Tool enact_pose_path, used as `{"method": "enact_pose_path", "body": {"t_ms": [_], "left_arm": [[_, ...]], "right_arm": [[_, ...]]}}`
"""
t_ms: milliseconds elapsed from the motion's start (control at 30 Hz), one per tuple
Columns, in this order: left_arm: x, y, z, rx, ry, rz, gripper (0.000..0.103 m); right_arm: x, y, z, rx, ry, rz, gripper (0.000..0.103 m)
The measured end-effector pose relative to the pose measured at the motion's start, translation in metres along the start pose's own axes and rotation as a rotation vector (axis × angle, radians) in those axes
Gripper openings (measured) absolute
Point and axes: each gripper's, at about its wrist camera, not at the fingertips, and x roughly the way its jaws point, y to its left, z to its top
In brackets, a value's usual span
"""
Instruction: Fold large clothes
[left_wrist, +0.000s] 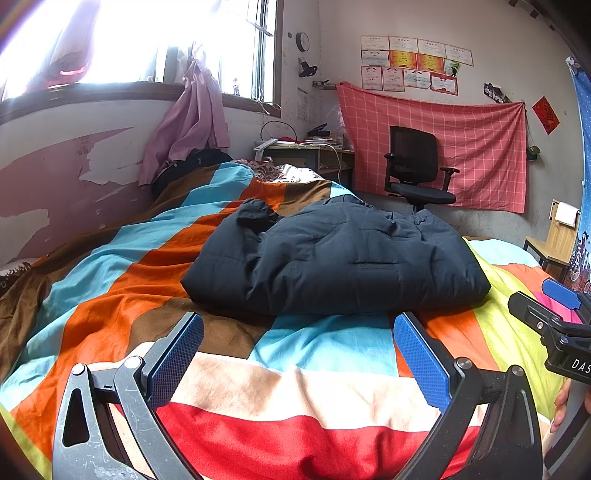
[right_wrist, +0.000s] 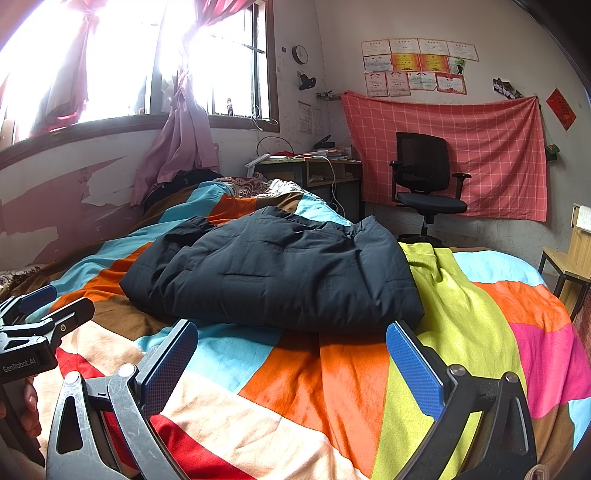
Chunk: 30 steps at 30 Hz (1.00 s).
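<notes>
A dark navy padded jacket (left_wrist: 332, 258) lies folded into a thick bundle on the bed's striped multicoloured cover (left_wrist: 295, 354). It shows in the right wrist view too, jacket (right_wrist: 273, 277) on the cover (right_wrist: 332, 373). My left gripper (left_wrist: 297, 354) hovers open just short of the jacket's near edge, nothing between its blue pads. My right gripper (right_wrist: 291, 362) is open as well, a little before the jacket's front edge, and empty. Each gripper appears at the edge of the other's view, the right gripper (left_wrist: 554, 306) and the left gripper (right_wrist: 40, 306).
A wall with peeling paint (left_wrist: 55, 177) and a bright window run along the bed's left side. Behind the bed stand a cluttered desk (left_wrist: 310, 151) and a black office chair (left_wrist: 417, 170) before a red checked cloth. A wooden stool (right_wrist: 569, 258) stands at the right.
</notes>
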Motion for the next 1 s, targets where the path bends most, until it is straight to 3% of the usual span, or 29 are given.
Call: {"method": "enact_pose_path", "body": {"t_ms": [1000], "left_arm": [[0.0001, -0.001, -0.0003, 0.002, -0.002, 0.002, 0.101]], "right_arm": [[-0.0006, -0.0005, -0.0001, 0.0, 0.0, 0.001, 0.103]]}}
